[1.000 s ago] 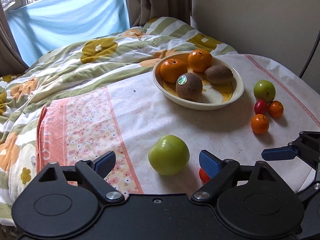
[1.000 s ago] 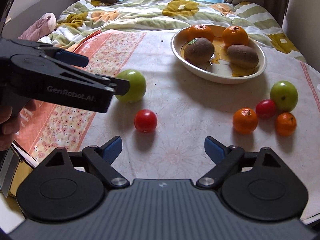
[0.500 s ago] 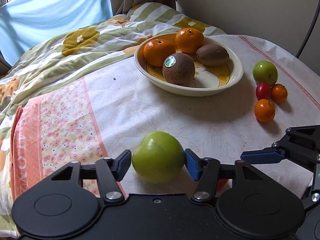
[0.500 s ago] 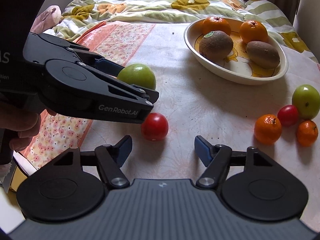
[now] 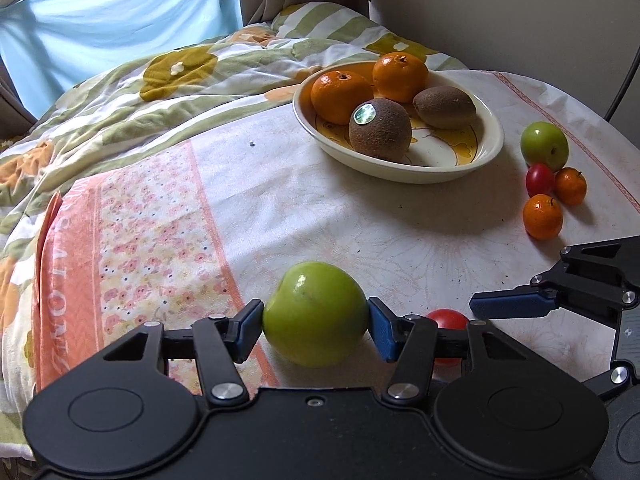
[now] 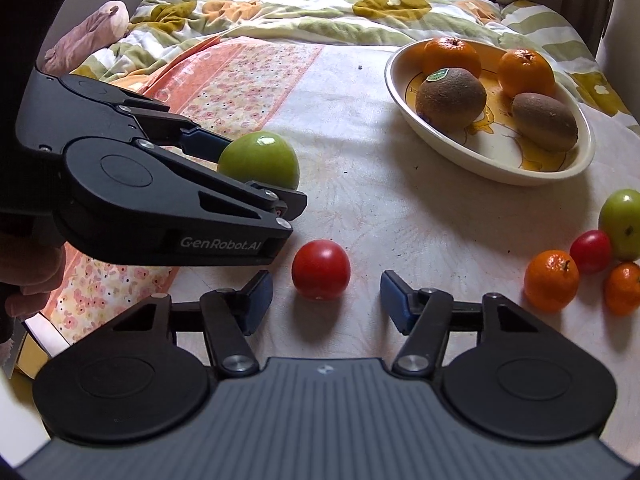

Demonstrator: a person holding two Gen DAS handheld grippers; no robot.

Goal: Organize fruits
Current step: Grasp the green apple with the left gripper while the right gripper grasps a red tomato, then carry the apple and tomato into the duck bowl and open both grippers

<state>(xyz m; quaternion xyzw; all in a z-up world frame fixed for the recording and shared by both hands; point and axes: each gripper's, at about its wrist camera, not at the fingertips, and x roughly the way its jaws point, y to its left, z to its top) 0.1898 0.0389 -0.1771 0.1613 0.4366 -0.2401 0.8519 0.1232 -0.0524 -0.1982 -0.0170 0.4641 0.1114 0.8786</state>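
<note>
Green apple (image 5: 315, 313) sits on the table (image 5: 360, 220), clamped between the left gripper (image 5: 316, 322) and its blue pads. Just beside it, the right gripper (image 6: 323, 294) hovers with jaws apart around a red tomato (image 6: 321, 269), not touching.

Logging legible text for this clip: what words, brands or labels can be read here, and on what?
"GenRobot.AI": on the side of the left gripper, seen in the right wrist view.
Kiwi sticker: print too small to read.
Orange cloth border: large letters, sideways and partly cut off, not readable.
</note>
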